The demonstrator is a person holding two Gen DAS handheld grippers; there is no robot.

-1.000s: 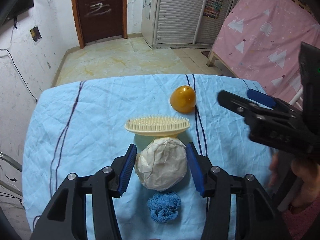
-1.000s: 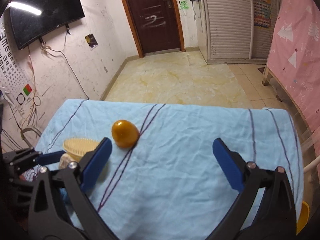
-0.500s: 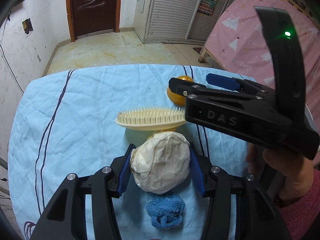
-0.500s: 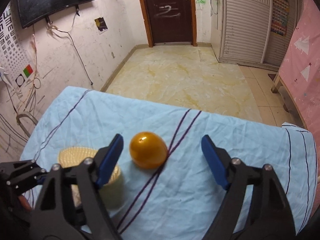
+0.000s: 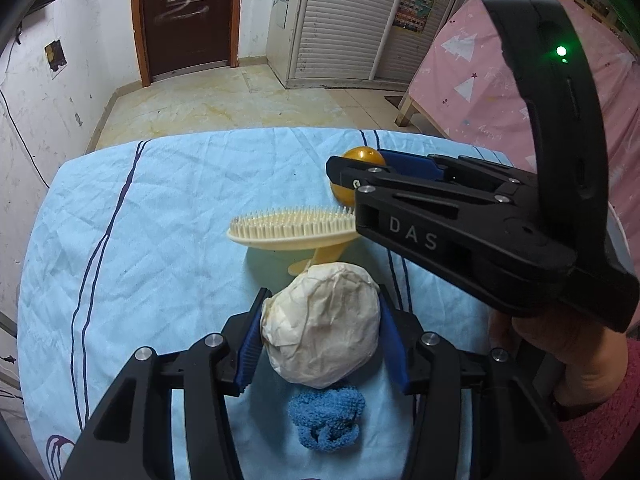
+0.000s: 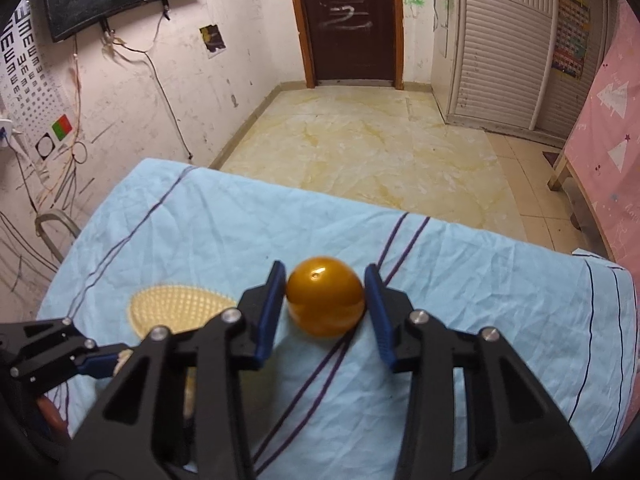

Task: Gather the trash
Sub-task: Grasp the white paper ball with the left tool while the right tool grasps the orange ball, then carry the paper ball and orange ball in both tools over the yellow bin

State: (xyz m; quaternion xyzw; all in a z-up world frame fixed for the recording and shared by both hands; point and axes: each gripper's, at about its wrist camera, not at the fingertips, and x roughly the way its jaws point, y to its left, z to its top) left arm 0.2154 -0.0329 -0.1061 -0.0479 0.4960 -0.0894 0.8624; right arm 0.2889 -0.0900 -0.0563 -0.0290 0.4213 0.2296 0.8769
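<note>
Orange glossy egg-shaped ball (image 6: 325,302) lies on the desk's blue striped cloth (image 6: 200,240), just beyond the cream bristled brush (image 6: 176,312) and squarely between the right gripper (image 6: 326,312) fingers, which have just been closing and now stand at its two sides, seemingly just touching. Nearer than the brush, the left gripper (image 5: 320,334) fingers are clamped on the crumpled white paper wad (image 5: 320,326), above the blue knitted scrap (image 5: 326,420).
</note>
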